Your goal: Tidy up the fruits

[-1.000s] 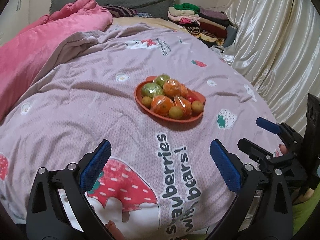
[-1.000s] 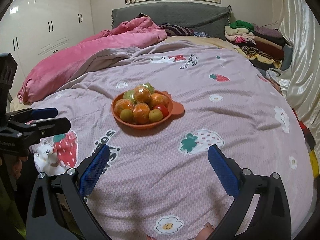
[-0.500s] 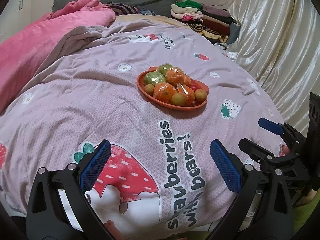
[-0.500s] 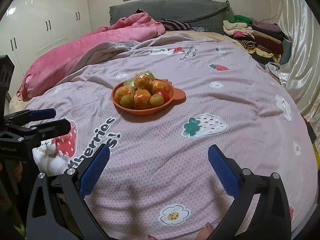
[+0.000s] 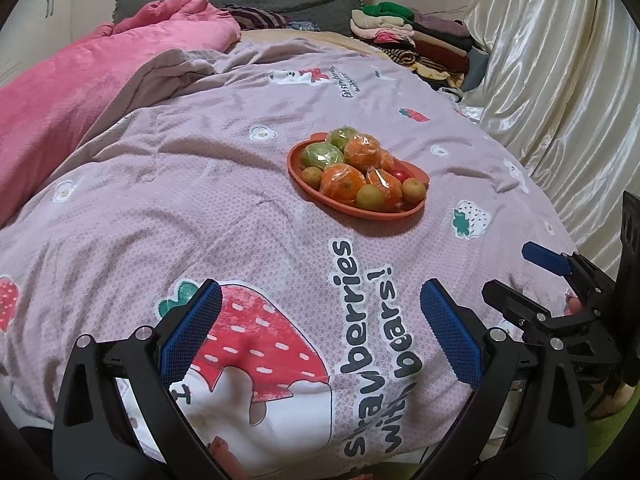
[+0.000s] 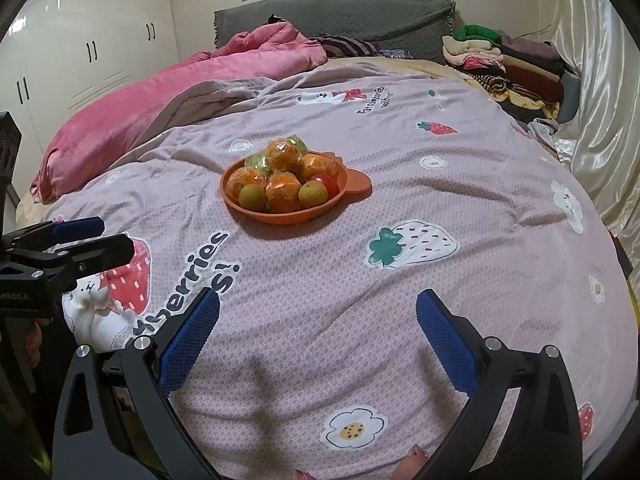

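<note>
An orange plate (image 5: 416,178) heaped with wrapped fruits (image 5: 344,182) is seen on the bed (image 5: 200,208), at centre frame in both wrist views, well apart from either tool. The left tool (image 5: 320,332) and right tool (image 6: 318,330) are held spread and empty at the lower edge. From the left the plate lies ahead and slightly right; from the right, ahead and slightly left. Neither can be judged nearer. Fruits underneath the pile are hidden.
</note>
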`<state>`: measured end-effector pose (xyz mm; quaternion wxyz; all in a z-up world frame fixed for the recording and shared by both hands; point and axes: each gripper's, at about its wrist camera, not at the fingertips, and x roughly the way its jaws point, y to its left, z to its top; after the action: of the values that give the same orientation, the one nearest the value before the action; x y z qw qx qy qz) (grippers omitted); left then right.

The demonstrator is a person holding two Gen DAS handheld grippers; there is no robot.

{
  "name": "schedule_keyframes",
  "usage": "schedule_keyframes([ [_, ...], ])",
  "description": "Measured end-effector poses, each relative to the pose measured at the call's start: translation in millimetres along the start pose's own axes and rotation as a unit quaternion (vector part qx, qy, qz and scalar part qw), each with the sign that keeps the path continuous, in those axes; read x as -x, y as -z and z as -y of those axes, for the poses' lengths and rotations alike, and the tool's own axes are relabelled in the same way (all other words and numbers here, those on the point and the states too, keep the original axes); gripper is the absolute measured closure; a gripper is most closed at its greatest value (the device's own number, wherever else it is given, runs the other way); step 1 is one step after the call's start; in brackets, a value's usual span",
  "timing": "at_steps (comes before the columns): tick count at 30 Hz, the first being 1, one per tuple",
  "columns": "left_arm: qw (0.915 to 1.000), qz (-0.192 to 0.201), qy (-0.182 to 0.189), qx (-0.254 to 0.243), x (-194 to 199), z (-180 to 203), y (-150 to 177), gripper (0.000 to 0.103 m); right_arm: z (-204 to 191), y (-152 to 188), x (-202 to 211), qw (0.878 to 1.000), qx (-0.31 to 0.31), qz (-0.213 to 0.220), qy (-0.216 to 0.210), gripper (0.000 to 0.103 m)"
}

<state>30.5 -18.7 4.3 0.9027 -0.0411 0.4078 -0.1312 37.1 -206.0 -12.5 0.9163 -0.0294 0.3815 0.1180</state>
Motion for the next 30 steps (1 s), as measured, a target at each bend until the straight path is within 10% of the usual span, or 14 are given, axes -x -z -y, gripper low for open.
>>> schedule_keyframes([
  [30, 0.9999, -0.009, -0.012, -0.001, -3.4, 0.2, 1.3, 0.010, 3.3, 1.2, -0.4, 1.000, -0.004, -0.004, 0.002, 0.005],
])
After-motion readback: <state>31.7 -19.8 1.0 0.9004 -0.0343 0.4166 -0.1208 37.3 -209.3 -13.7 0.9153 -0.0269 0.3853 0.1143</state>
